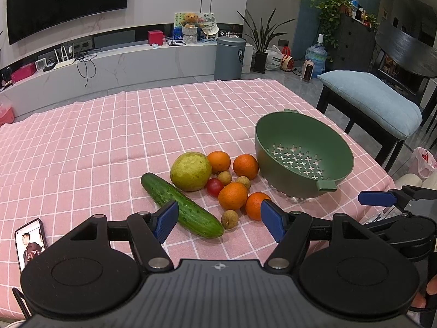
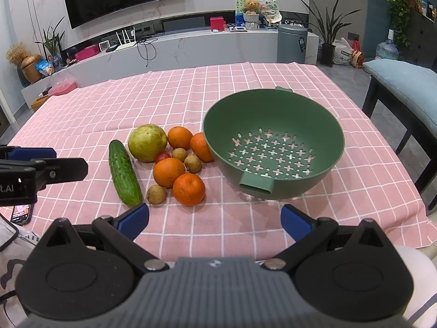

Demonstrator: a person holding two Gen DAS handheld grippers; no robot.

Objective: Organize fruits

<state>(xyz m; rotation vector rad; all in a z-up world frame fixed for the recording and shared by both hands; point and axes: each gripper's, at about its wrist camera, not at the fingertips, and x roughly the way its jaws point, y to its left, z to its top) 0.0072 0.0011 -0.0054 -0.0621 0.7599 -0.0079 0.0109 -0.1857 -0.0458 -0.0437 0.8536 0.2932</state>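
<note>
A pile of fruit lies on the pink checked tablecloth (image 1: 109, 136): a cucumber (image 1: 181, 205) (image 2: 124, 173), a large yellow-green fruit (image 1: 190, 171) (image 2: 147, 142), several oranges (image 1: 232, 196) (image 2: 189, 189), a small red fruit (image 1: 214, 186) and small brown longans (image 1: 230, 219) (image 2: 156, 194). An empty green colander (image 1: 303, 155) (image 2: 273, 142) stands right of the pile. My left gripper (image 1: 220, 222) is open and empty, just short of the cucumber's near end. My right gripper (image 2: 214, 220) is open and empty, near the front edge before the colander.
A phone (image 1: 30, 242) (image 2: 21, 213) lies at the table's front left. A cushioned bench (image 1: 374, 101) stands right of the table. A TV counter and a grey bin (image 1: 229, 57) are beyond the far edge. The other gripper shows at each view's side.
</note>
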